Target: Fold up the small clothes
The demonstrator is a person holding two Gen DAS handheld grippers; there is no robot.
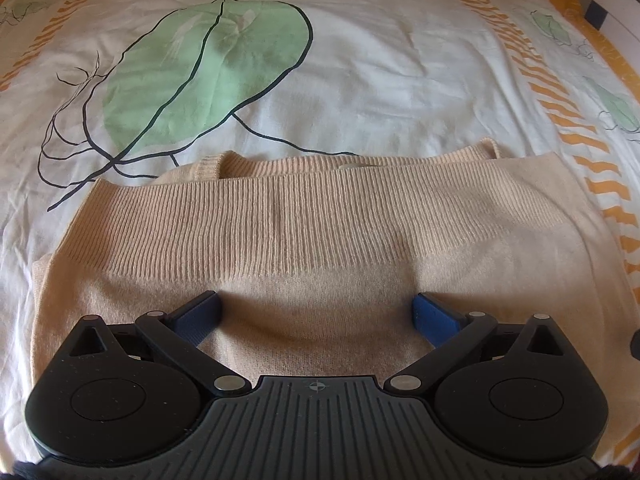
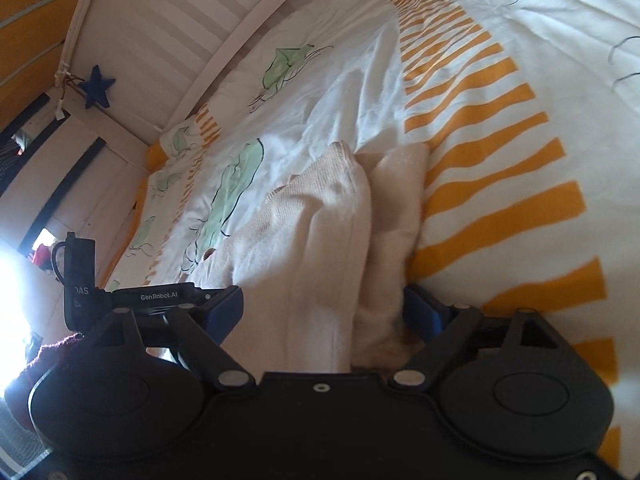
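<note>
left view: folded beige sweater [image 1: 304,224] flat on bed [image 1: 400,80], under wide-open, empty left tool [image 1: 316,312].
right view only: blue star [image 2: 97,89]; sweater's bunched edge [image 2: 320,248] between wide-open right tool [image 2: 322,308], not pinched.

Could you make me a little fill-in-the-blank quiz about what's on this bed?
1. The beige knitted sweater lies on a white bedsheet printed with a big ____ leaf.
2. The sheet's border stripes are ____.
3. A dark blue ____-shaped ornament hangs by the bed frame.

Missing words: green; orange; star
</note>
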